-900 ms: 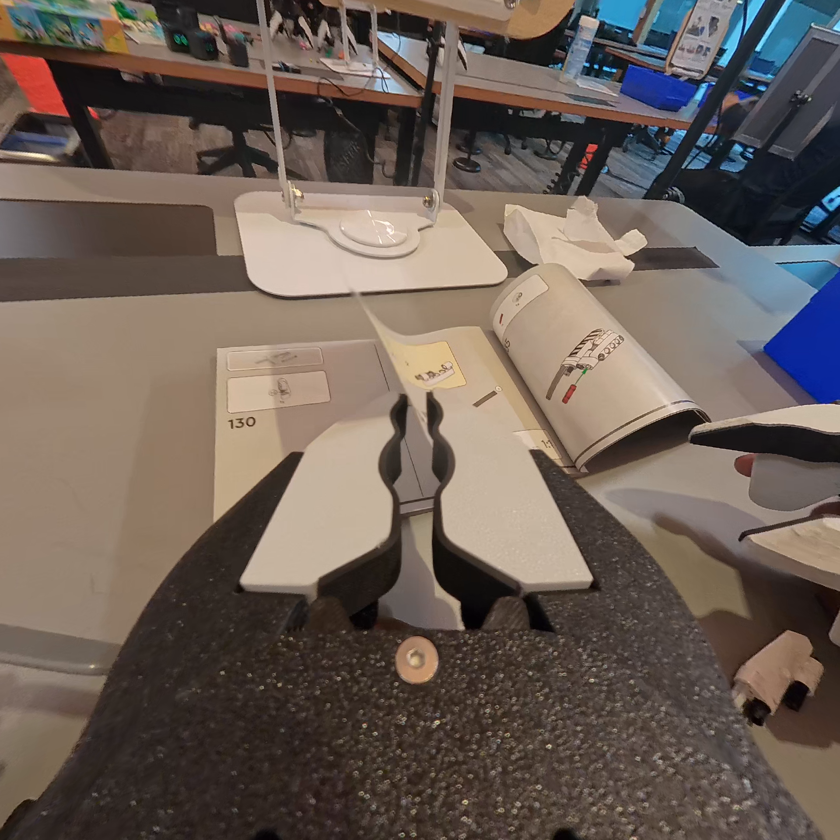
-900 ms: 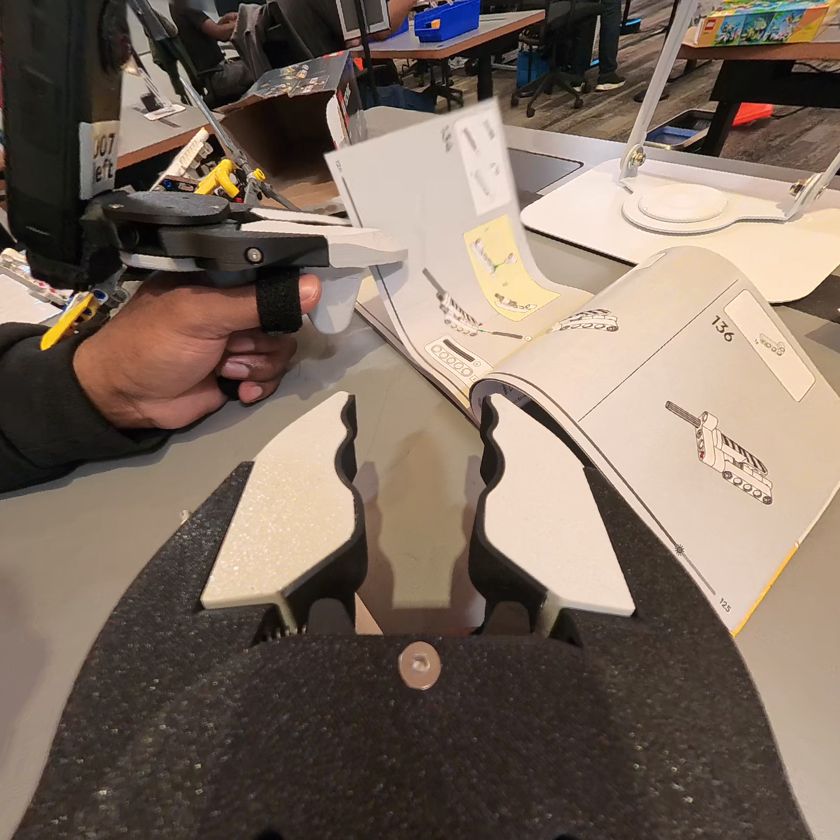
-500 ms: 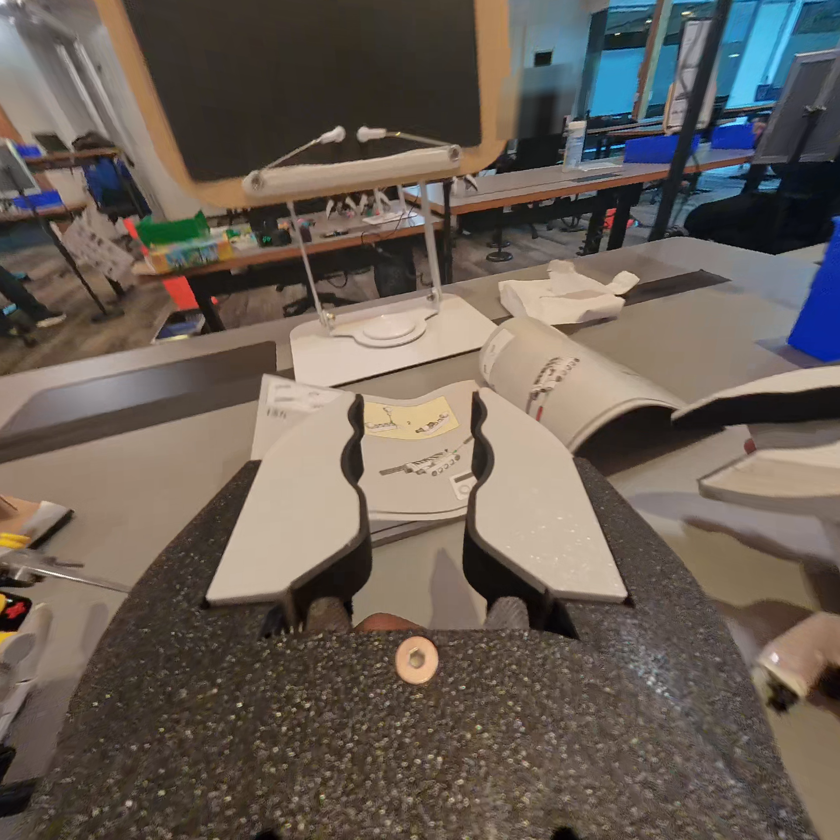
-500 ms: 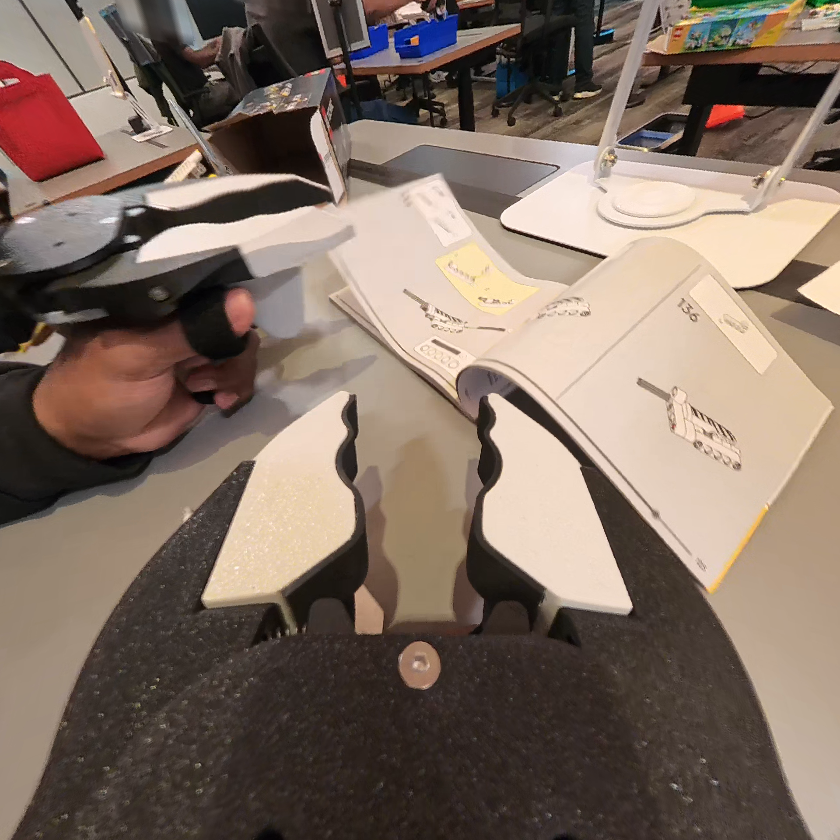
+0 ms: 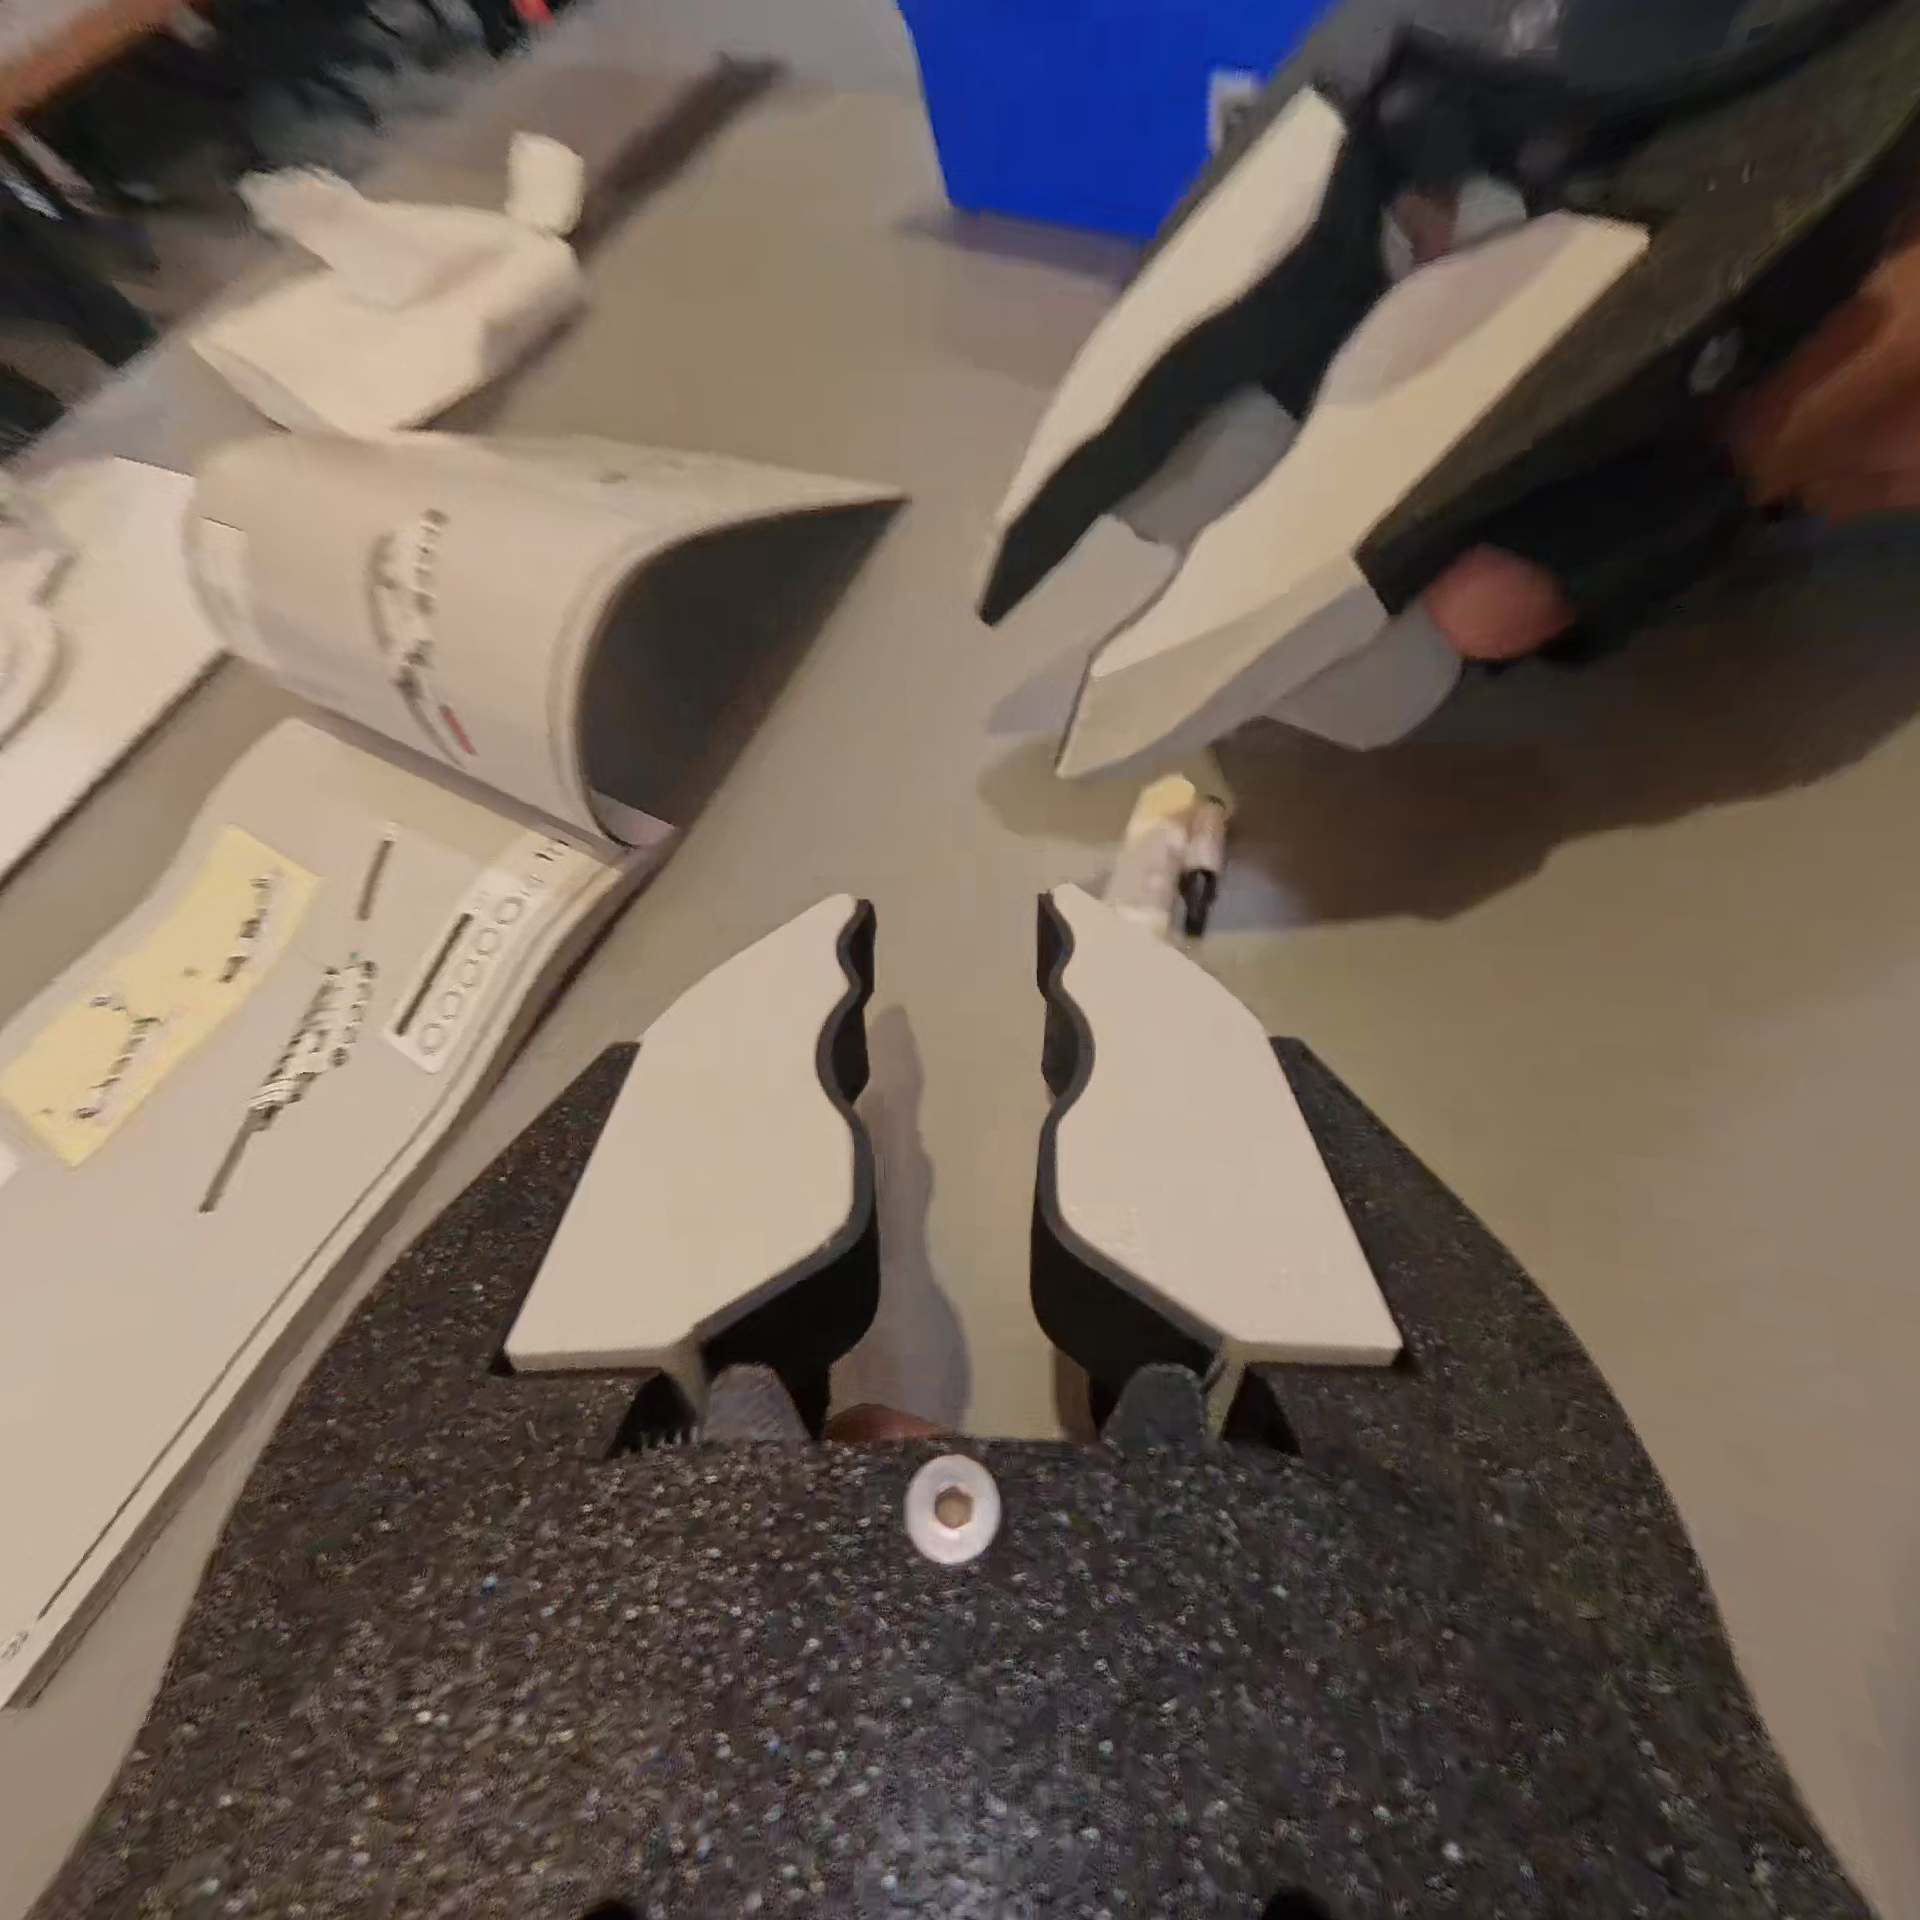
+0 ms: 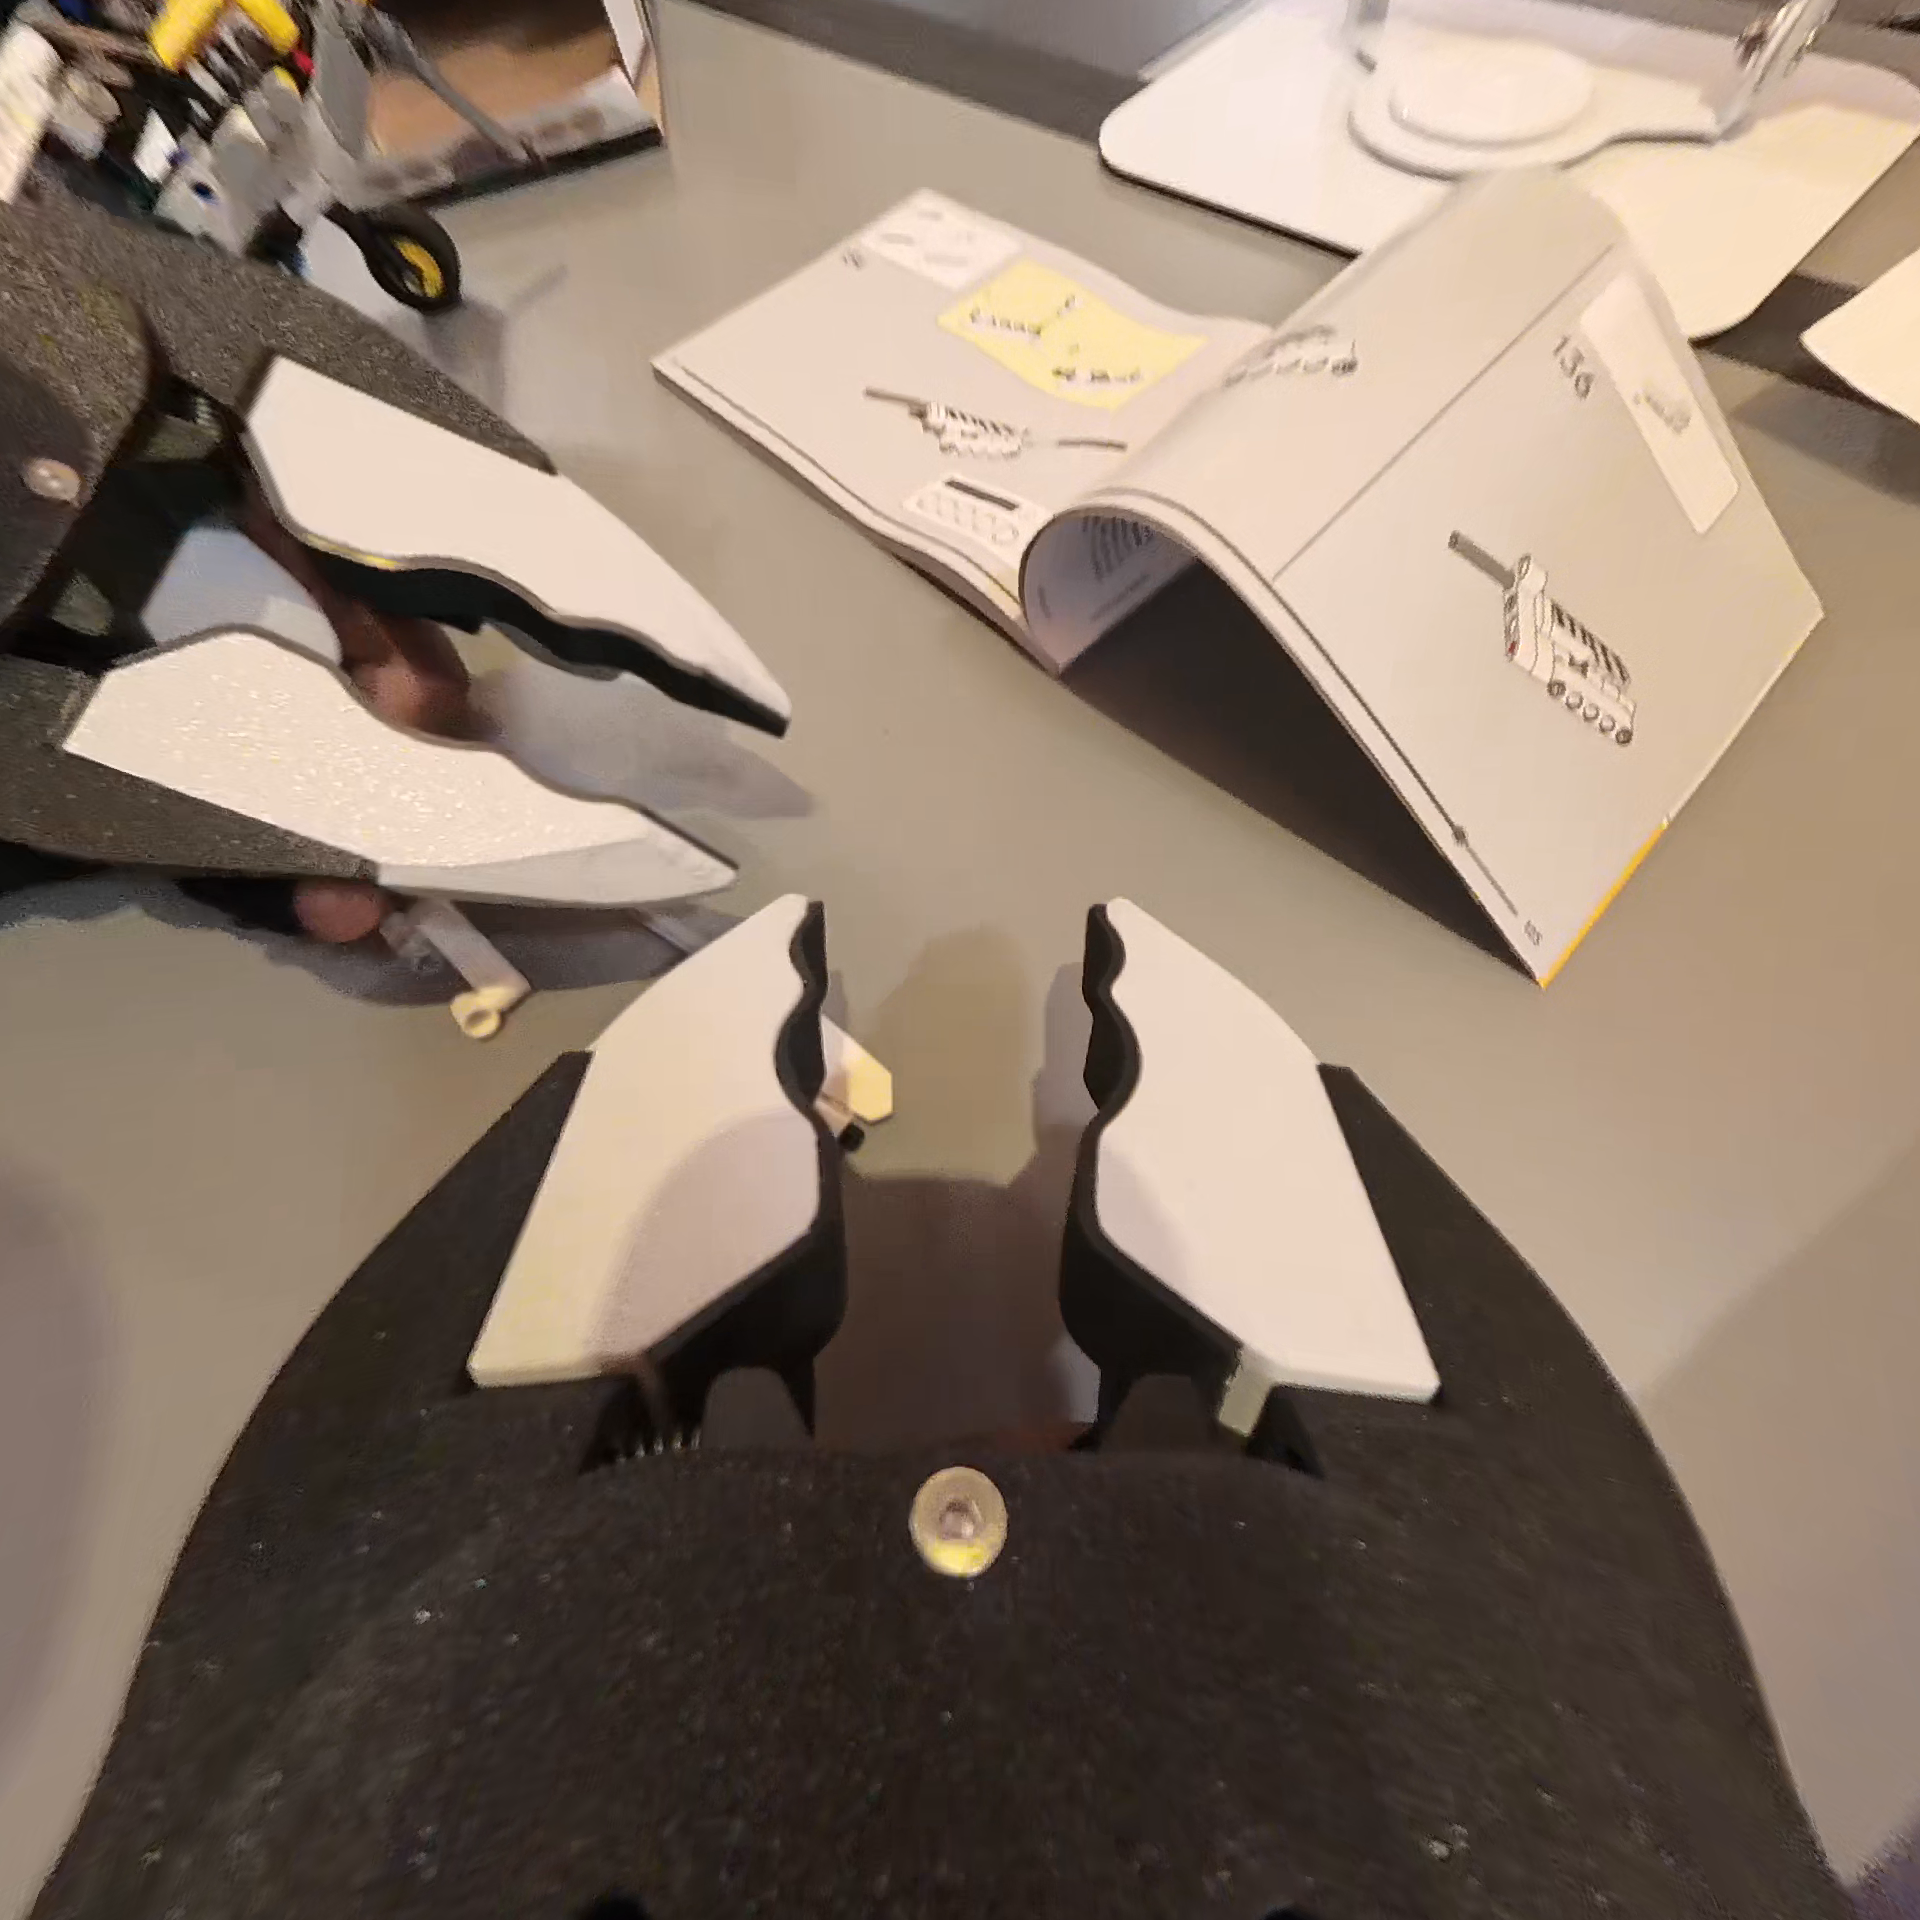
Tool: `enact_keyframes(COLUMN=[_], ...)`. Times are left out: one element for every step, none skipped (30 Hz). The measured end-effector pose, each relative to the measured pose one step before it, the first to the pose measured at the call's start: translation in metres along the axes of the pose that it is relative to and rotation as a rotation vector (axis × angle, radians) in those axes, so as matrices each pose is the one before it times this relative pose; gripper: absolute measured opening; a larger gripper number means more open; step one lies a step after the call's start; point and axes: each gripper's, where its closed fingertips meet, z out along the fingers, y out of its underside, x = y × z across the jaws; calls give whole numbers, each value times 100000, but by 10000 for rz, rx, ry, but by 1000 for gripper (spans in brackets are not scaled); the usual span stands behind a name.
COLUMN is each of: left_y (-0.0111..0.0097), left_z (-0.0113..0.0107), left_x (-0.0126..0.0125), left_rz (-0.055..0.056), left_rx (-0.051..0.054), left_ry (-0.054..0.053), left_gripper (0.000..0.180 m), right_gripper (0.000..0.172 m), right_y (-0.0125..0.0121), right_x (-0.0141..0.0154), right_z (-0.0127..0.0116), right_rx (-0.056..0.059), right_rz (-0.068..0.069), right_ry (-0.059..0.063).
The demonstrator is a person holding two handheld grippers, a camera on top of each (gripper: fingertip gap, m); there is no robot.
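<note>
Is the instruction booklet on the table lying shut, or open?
Open. The instruction booklet lies spread on the grey table, left pages flat, while its right-hand pages arch up in a hump.

A grey table (image 6: 1195, 935) fills both views under soft indoor light.

Light was soft and warm, from above. Dark shadows lay on surface (image 5: 1558, 1091) under each hand-held gripper (image 5: 956, 914). Left picture was smeared by motion blur, worst at far edges. Right picture sharper; corners bent and stretched.
</note>
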Motion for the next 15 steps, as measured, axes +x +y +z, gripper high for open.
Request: enact_keyframes(left_y=[463, 241, 103, 124, 117, 86, -17, -72, -4, -22, -40, -60, -33, -3, -14], left_z=[174, 168, 164, 169, 175, 176, 106, 38, 49, 69, 68, 82, 75, 68, 70], left_x=[522, 280, 340, 385, 323, 361, 348, 313, 329, 231, 70, -22, -12, 56, 74], left_rz=[191, 171, 170, 201, 201, 166, 151, 92, 50, 60, 76, 73, 56, 34, 12], left_rx=[-373, -226, -146, -168, -169, -134, -56, -19, -76, -70, -60, -44, -68, -83, -61], left_ry=[349, 152, 168, 186, 118, 139, 130, 136, 169, 114, 8, -47, -28, 18, 38], left_gripper=[30, 30, 30, 31, 31, 31, 30, 30, 30, 29, 28, 27, 27, 27, 26], right_gripper=[48, 48, 48, 48, 47, 47, 47, 47, 47, 47, 46, 46, 46, 46, 46], right_y=[383, 347, 294, 228, 179, 145, 101, 94, 80, 68, 62, 50, -15, -47, -2], right_x=[57, 10, 31, 47, 34, 35, 50, 81, 111, 119, 101, 34, 72, 123, 119], right_z=[-47, -20, -20, -26, -47, -65, -84, -107, -117, -121, -114, -117, -138, -118, -94], right_rx=[-229, -208, -177, -136, -104, -75, -48, -34, -23, -4, 13, -21, 24, 44, 11], right_rz=[-43, -45, -41, -32, -39, -41, -37, -28, -15, 1, 28, 34, 28, 14, -4], right_ry=[82, 51, 51, 57, 33, 13, 8, 17, 27, 28, 5, -38, 9, 32, 45])
